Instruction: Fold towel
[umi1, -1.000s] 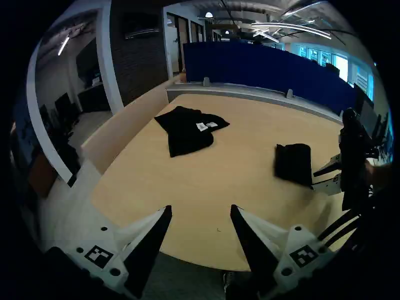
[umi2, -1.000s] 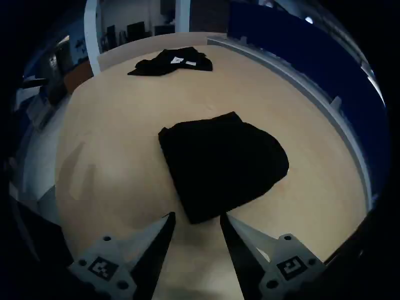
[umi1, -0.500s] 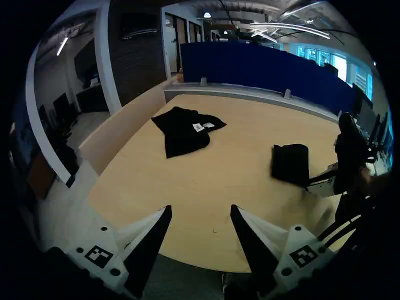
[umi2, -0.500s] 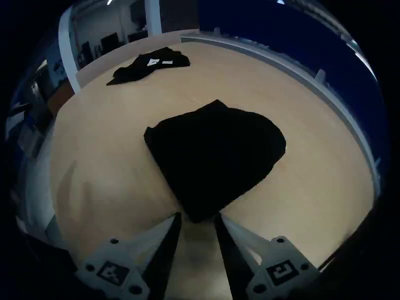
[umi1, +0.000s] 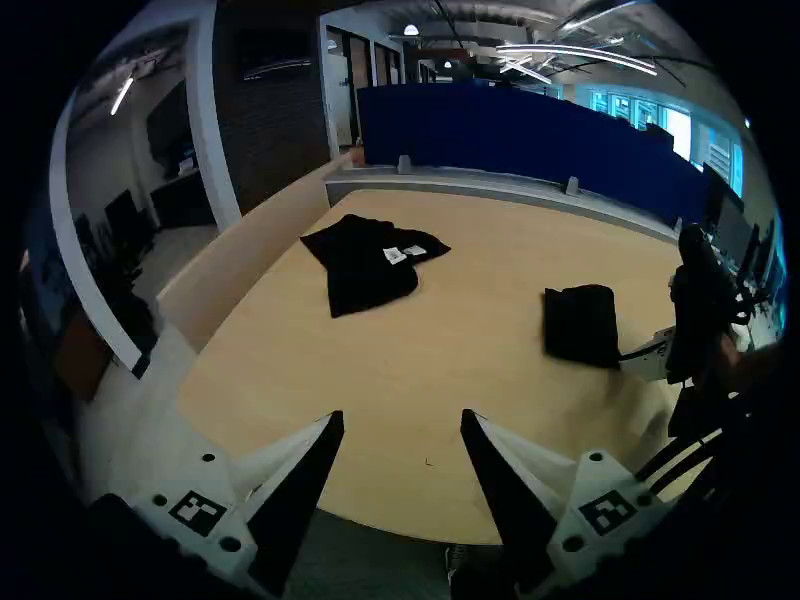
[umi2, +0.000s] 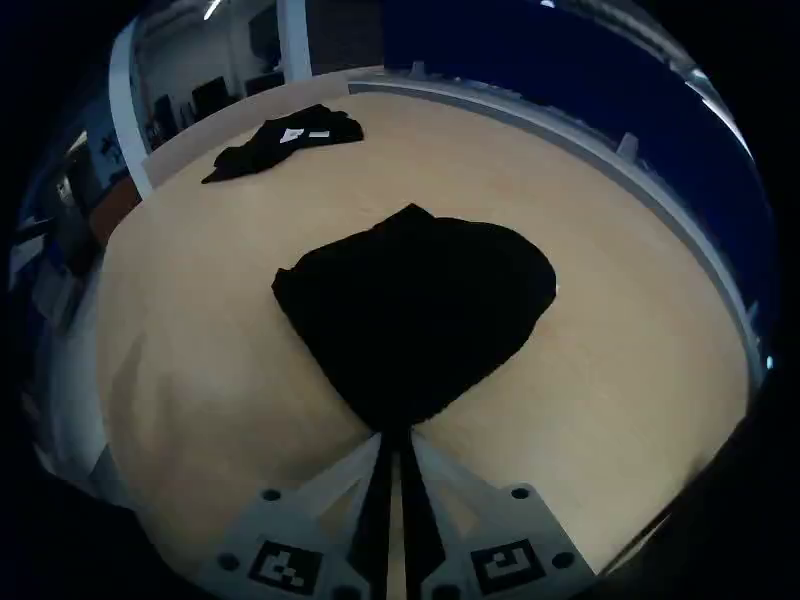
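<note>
One towel corner points into the pinching right hand-held gripper.

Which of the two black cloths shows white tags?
The farther, crumpled black cloth; white tags lie on it. The black towel by the right hand-held gripper shows none.

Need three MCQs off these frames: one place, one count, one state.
1. Where is the crumpled black cloth with white tags?
A) far end of the light wooden table
B) on the floor
C) hanging on the wall
2. How many black cloths are on the table?
A) one
B) two
C) four
3. Right gripper fingers?
A) wide open
B) closed on the folded black towel corner
C) gripping a cup
Answers: 1A, it lies beyond the towel; 2B, tagged cloth plus towel; 3B, the fingers meet at its near corner.
</note>
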